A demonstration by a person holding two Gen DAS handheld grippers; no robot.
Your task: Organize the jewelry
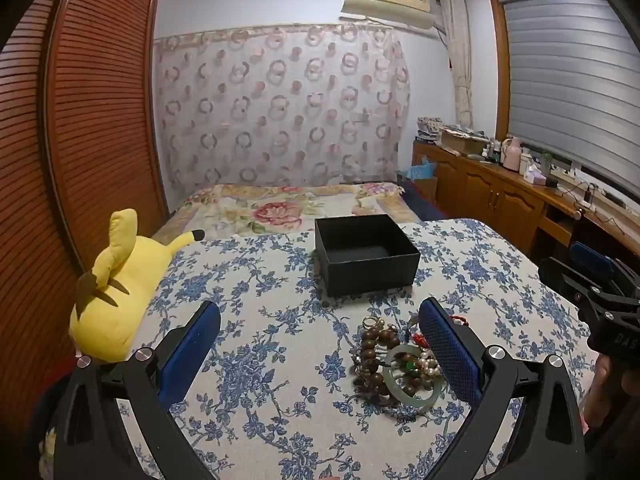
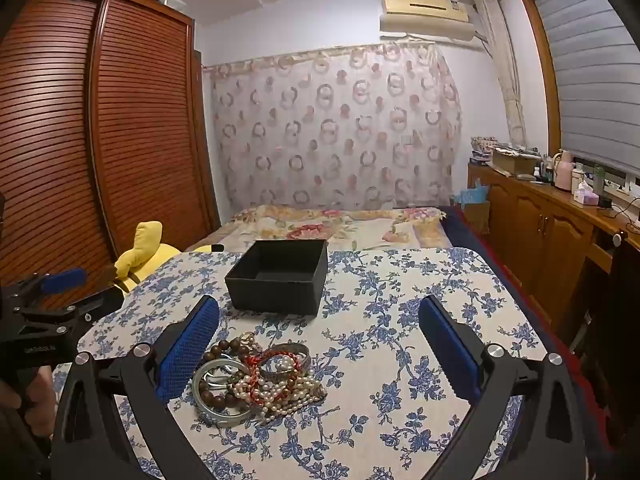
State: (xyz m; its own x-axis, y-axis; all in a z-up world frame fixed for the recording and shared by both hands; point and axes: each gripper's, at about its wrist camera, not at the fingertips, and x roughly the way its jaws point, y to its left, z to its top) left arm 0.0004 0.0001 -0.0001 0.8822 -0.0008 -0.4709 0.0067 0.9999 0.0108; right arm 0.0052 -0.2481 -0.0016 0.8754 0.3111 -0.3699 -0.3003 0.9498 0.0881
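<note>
Both wrist cameras look forward along wide-apart jaws, low over the table (image 1: 248,320). Both views share the jewelry pile (image 1: 396,364) near the jaws and the black box (image 2: 280,276) beyond.

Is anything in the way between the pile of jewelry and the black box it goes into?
Nothing visible is. The jewelry pile lies on the floral tablecloth, and the open black box sits just behind it, with only bare cloth between them. Both the left gripper and the right gripper are open, holding nothing.
</note>
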